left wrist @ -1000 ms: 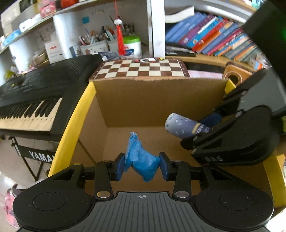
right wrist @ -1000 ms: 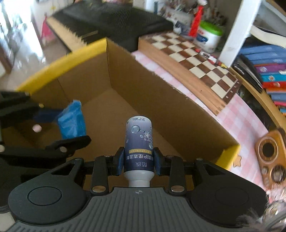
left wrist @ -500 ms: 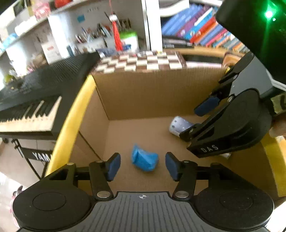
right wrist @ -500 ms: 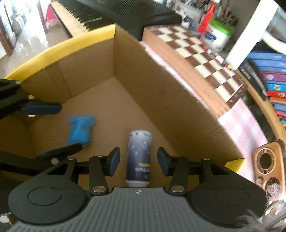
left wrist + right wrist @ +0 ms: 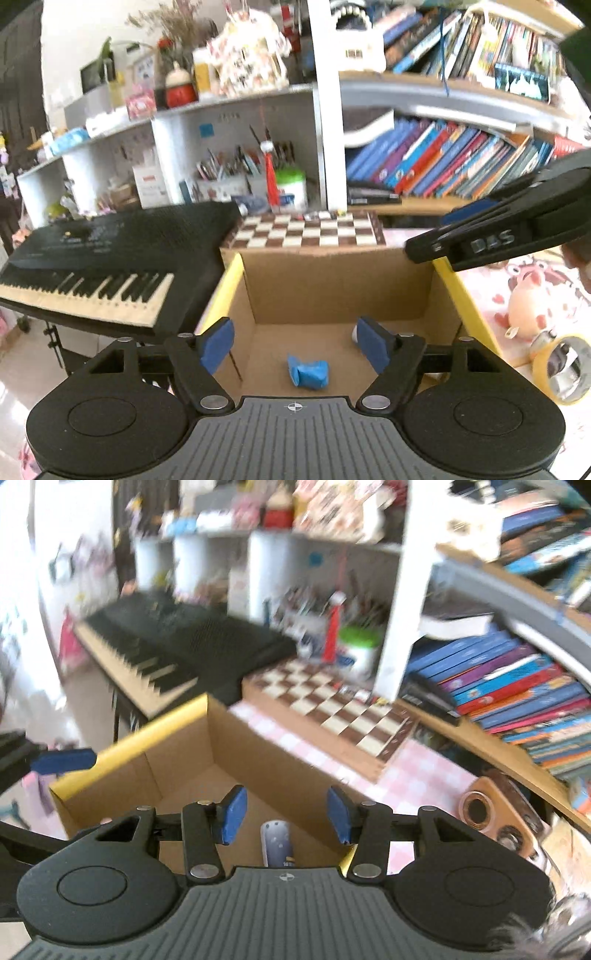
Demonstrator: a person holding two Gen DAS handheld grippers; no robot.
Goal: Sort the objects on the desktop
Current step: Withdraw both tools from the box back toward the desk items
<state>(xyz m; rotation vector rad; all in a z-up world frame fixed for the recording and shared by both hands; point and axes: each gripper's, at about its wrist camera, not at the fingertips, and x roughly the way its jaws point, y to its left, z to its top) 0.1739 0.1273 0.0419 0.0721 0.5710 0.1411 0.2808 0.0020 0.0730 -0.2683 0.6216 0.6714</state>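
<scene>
Your left gripper (image 5: 295,343) stands with its jaws spread, just opening wider, nothing between the blue pads. The crumpled blue plastic packet (image 5: 308,373) lies loose on the floor of the open brown cardboard box with yellow-taped rims (image 5: 332,288), near its front. Your right gripper (image 5: 283,814) has also just been opening; its jaws are apart and grip nothing. The dark blue-grey cylindrical bottle (image 5: 275,843) lies on the box floor, right of the packet. A brown-and-white chessboard (image 5: 306,230) sits behind the box.
</scene>
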